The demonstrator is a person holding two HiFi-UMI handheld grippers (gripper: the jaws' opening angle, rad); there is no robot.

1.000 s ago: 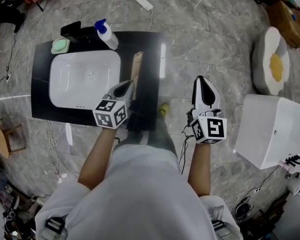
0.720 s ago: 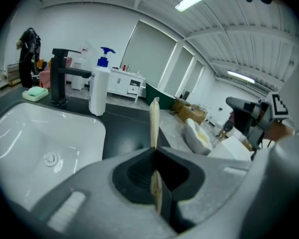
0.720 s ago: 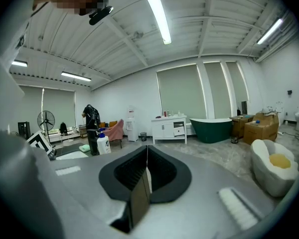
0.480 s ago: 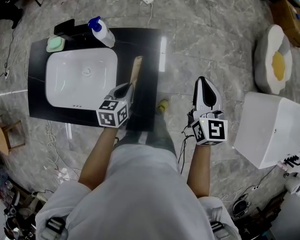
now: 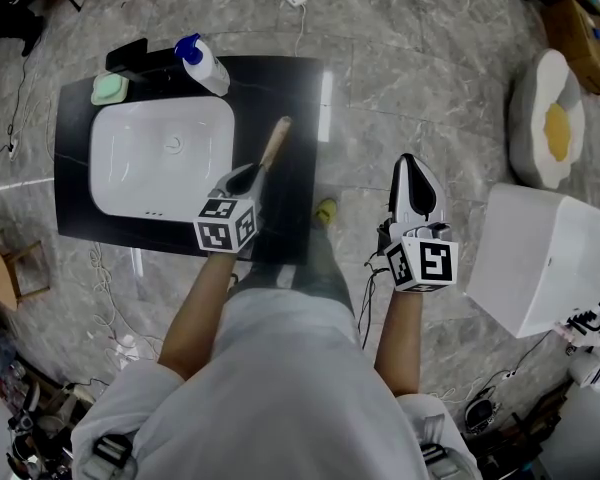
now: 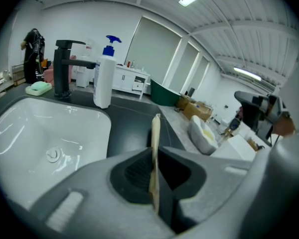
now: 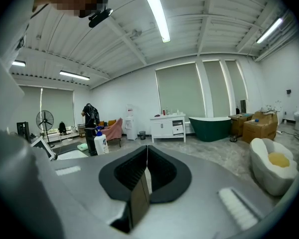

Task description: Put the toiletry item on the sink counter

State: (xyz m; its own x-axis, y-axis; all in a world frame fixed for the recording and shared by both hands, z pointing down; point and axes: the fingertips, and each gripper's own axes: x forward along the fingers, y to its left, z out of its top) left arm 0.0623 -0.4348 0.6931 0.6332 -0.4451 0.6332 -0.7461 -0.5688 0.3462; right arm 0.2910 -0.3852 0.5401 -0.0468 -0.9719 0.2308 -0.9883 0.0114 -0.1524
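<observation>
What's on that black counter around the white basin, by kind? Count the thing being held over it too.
White bottle with blue top: 1
Green soap: 1
Black faucet: 1
Wooden toiletry item, held by the left gripper: 1
Total: 4

grippers (image 5: 250, 175) (image 5: 410, 168) 2 | wooden toiletry item (image 5: 274, 145) 1 | bottle (image 5: 203, 66) 1 | soap (image 5: 110, 88) 1 | faucet (image 5: 138, 58) 1 | basin (image 5: 160, 163) 1

Spray bottle (image 5: 202, 65), green soap (image 5: 110, 89), egg-shaped cushion (image 5: 545, 123), white box (image 5: 545, 263)
</observation>
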